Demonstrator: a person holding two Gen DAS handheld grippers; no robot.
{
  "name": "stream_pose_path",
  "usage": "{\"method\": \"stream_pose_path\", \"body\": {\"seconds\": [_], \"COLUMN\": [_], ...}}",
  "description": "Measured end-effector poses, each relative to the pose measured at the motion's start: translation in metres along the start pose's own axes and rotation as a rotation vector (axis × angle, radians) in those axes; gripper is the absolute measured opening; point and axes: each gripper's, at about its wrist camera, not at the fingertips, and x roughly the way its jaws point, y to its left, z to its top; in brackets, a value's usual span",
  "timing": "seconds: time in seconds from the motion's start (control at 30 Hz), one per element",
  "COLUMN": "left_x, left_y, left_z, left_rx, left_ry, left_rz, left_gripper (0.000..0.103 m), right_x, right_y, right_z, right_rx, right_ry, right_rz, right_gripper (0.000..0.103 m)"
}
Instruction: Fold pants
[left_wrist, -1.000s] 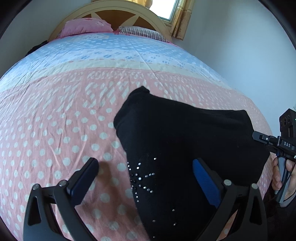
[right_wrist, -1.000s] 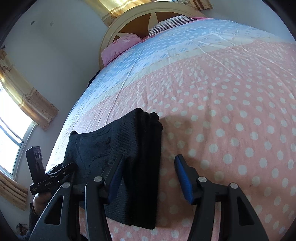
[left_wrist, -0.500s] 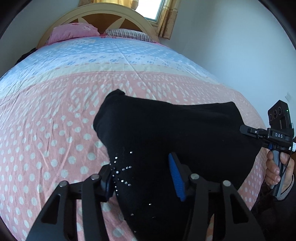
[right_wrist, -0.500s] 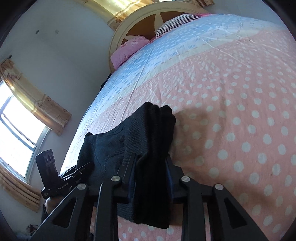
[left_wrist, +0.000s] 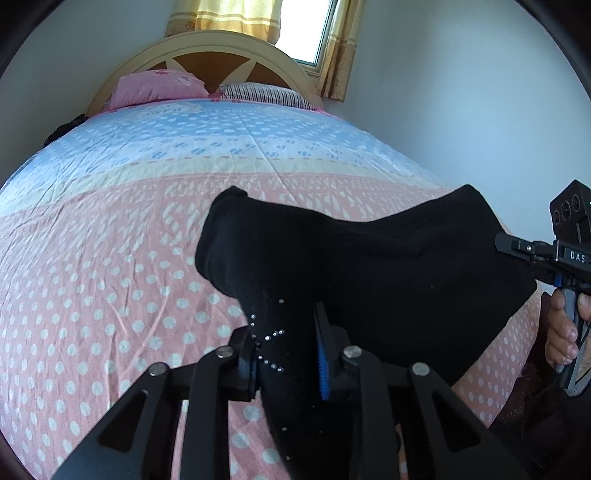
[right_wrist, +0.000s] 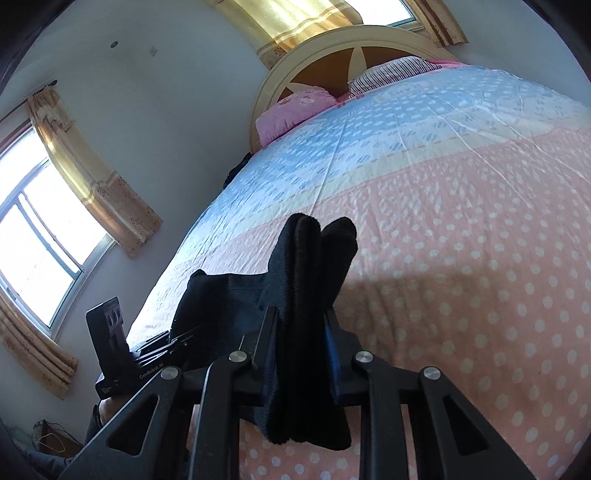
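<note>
Left wrist view showed the left gripper (left_wrist: 286, 356), its jaws just closed, pinching the studded edge of the black pants (left_wrist: 388, 280) above the dotted bedspread (left_wrist: 110, 277). Right wrist view showed the right gripper (right_wrist: 301, 354), likewise just closed, clamping the pants' bunched folds.

Beyond the black pants (left_wrist: 388, 280), the bed (left_wrist: 110, 277) lies open up to the pillows (left_wrist: 159, 88) (wall close right of the pants).
</note>
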Motion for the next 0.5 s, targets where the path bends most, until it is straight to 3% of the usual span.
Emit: {"method": "stream_pose_path", "body": {"seconds": [0.17, 0.5], "left_x": [-0.021, -0.068], "left_y": [0.012, 0.044], "left_z": [0.001, 0.003], "left_rx": [-0.041, -0.085], "left_ry": [-0.04, -0.126], "left_rz": [0.014, 0.111], "left_gripper": [0.024, 0.024], "right_x": [0.018, 0.073], "right_y": [0.018, 0.065], "right_z": [0.014, 0.032], "right_rx": [-0.041, -0.118], "right_ry": [0.027, 0.091], "right_rz": [0.01, 0.062], "right_gripper": [0.022, 0.021]}}
